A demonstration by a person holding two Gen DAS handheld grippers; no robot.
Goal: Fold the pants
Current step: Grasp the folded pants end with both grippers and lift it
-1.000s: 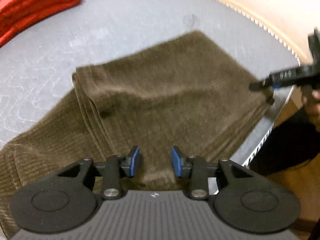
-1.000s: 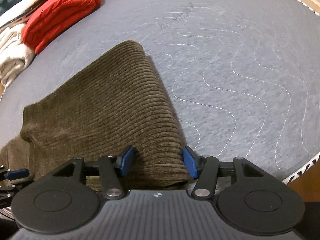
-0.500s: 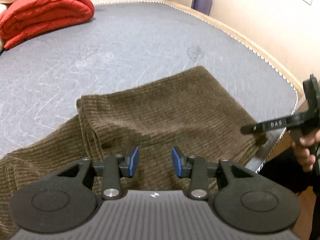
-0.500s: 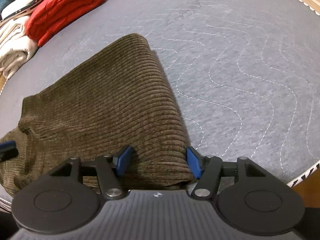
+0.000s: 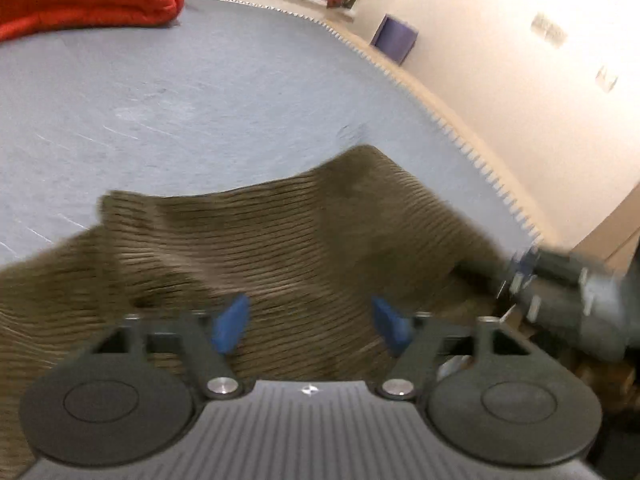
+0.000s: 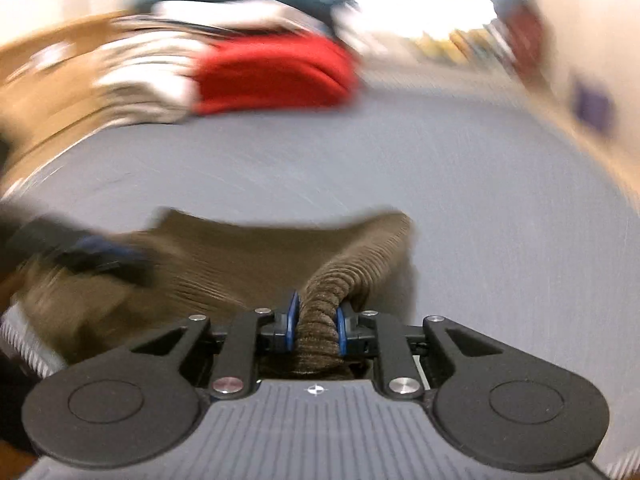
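Note:
The brown corduroy pants [image 5: 300, 232] lie folded on the grey mattress [image 5: 200, 100] near its front edge. My left gripper [image 5: 311, 322] hovers just over the cloth, its jaws opening wide and touching nothing. In the right wrist view the pants [image 6: 240, 248] have one edge bunched into a thick roll. My right gripper [image 6: 316, 320] is closing on that roll, with both blue pads pressing it and lifting it off the mattress. Each gripper shows blurred in the other's view: the right gripper [image 5: 560, 292] at the pants' right end, the left gripper [image 6: 92, 252] at their left.
A red folded blanket [image 6: 272, 76] and a stack of folded clothes [image 6: 160, 60] sit at the far end of the mattress. The mattress's piped edge [image 5: 460, 140] runs along a wooden frame and a wall, with a purple box [image 5: 394, 38] beside it.
The left jaws spread much wider. The right gripper closed on the pants' edge, rolled and rose, pulling the cloth up; its view swung toward the far end of the mattress.

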